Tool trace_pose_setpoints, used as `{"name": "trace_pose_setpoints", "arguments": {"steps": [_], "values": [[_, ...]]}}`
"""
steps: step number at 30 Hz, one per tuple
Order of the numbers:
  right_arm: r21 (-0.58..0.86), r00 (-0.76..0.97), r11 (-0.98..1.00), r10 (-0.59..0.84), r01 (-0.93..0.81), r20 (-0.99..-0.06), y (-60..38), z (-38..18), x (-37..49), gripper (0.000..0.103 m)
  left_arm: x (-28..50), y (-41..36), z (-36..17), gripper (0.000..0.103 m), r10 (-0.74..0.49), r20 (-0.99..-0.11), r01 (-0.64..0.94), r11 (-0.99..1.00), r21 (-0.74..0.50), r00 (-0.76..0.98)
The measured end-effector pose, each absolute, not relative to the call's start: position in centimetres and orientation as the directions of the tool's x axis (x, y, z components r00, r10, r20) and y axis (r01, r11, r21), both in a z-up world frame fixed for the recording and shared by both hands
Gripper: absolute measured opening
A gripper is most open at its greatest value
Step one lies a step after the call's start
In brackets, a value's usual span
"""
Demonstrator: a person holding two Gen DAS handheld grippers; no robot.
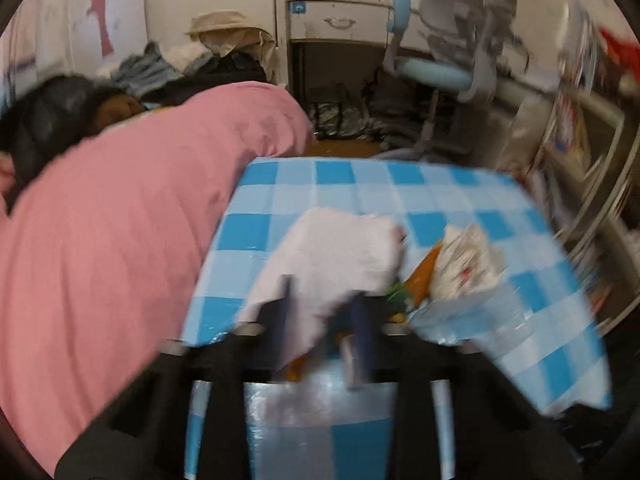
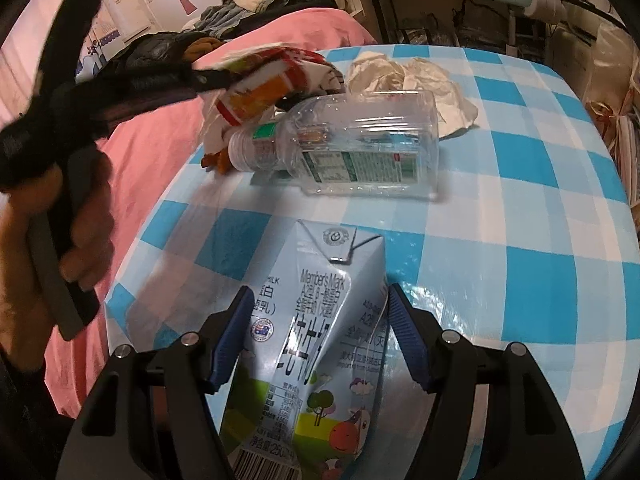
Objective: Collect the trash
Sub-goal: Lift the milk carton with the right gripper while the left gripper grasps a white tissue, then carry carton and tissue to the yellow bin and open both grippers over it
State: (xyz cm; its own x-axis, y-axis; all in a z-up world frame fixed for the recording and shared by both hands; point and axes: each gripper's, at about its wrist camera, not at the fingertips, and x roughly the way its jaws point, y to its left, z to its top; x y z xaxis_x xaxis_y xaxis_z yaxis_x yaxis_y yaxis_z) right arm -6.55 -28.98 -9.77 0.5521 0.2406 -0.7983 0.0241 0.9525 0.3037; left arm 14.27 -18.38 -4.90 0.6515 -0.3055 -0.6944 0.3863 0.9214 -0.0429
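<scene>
My right gripper [image 2: 314,336] is shut on a light-blue milk carton [image 2: 320,320], held over the blue-and-white checked table [image 2: 520,240]. My left gripper [image 1: 324,312] is shut on a crumpled snack wrapper [image 1: 332,256]; from the right wrist view it [image 2: 224,78] holds the red, white and orange wrapper [image 2: 272,80] above the table's left edge. An empty clear plastic bottle [image 2: 352,148] lies on its side mid-table. Crumpled white tissue [image 2: 404,76] lies behind the bottle. The left wrist view is blurred.
A pink quilt [image 1: 120,220] on a bed lies against the table's left side. Piled clothes [image 1: 192,64], a desk with a drawer [image 1: 340,20] and a light-blue chair [image 1: 440,72] stand behind. Shelves with clutter [image 1: 580,140] are at the right.
</scene>
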Motion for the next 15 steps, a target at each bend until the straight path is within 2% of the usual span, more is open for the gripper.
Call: {"name": "trace_pose_setpoints", "arguments": {"steps": [1, 2, 6, 15], "values": [[0.303, 0.552, 0.953, 0.24, 0.024, -0.798, -29.0, -9.8, -6.5, 0.066, 14.3, -17.8, -4.4, 0.003, -0.327, -0.679, 0.38, 0.922, -0.076, 0.657], [0.301, 0.553, 0.953, 0.239, 0.023, -0.799, -28.9, -9.8, -6.5, 0.066, 14.3, -17.5, -4.1, 0.0, -0.341, -0.671, 0.38, 0.92, -0.096, 0.658], [0.299, 0.557, 0.954, 0.236, 0.023, -0.796, -29.1, -9.8, -6.5, 0.066, 13.9, -15.7, -2.2, 0.0, -0.412, -0.627, 0.378, 0.905, -0.196, 0.661], [0.354, 0.593, 0.935, 0.274, 0.02, -0.757, -29.1, -8.6, -7.6, 0.065, 9.5, -11.5, 2.5, 0.0, -0.502, -0.514, 0.404, 0.865, -0.298, 0.696]]}}
